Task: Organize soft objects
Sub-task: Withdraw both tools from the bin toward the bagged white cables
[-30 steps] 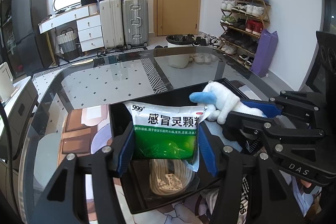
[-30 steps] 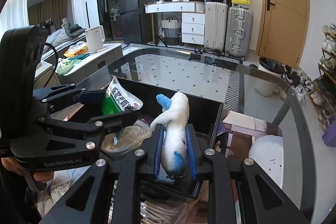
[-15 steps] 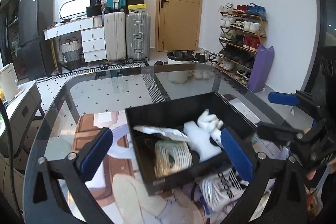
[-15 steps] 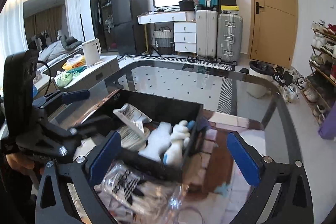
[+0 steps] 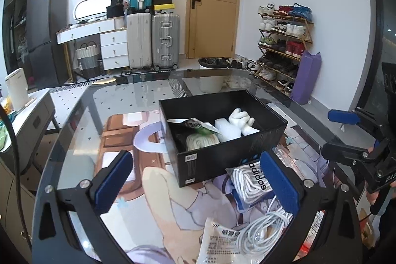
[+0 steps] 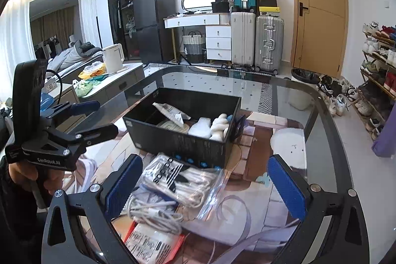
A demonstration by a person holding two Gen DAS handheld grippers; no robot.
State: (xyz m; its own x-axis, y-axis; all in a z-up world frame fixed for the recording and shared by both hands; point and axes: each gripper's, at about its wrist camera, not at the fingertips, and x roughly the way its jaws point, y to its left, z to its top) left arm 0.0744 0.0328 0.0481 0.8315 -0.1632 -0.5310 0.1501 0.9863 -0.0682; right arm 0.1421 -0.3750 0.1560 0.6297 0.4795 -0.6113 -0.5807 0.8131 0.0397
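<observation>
A black box (image 5: 224, 158) (image 6: 178, 140) stands on the glass table. Inside lie a white plush toy (image 5: 241, 121) (image 6: 219, 126), a green medicine packet (image 5: 195, 125) (image 6: 170, 113) and a bagged coil of cord (image 5: 201, 140). In front of the box lie a clear Adidas bag of white cords (image 5: 250, 181) (image 6: 178, 180), a loose white cable (image 5: 262, 229) (image 6: 151, 212) and a white packet (image 5: 217, 241). My left gripper (image 5: 195, 180) is open and empty, held back above these. My right gripper (image 6: 203, 184) is open and empty over the Adidas bag.
A red and white packet (image 6: 151, 244) lies at the near table edge. The glass table's (image 5: 123, 95) edge curves round at the left and far side. Suitcases (image 5: 153, 38), drawers and a shoe rack (image 5: 284, 41) stand beyond.
Both grippers let go: the packet and the plush toy now lie in the box. Both grippers have opened wide and pulled back toward the near side of the table.
</observation>
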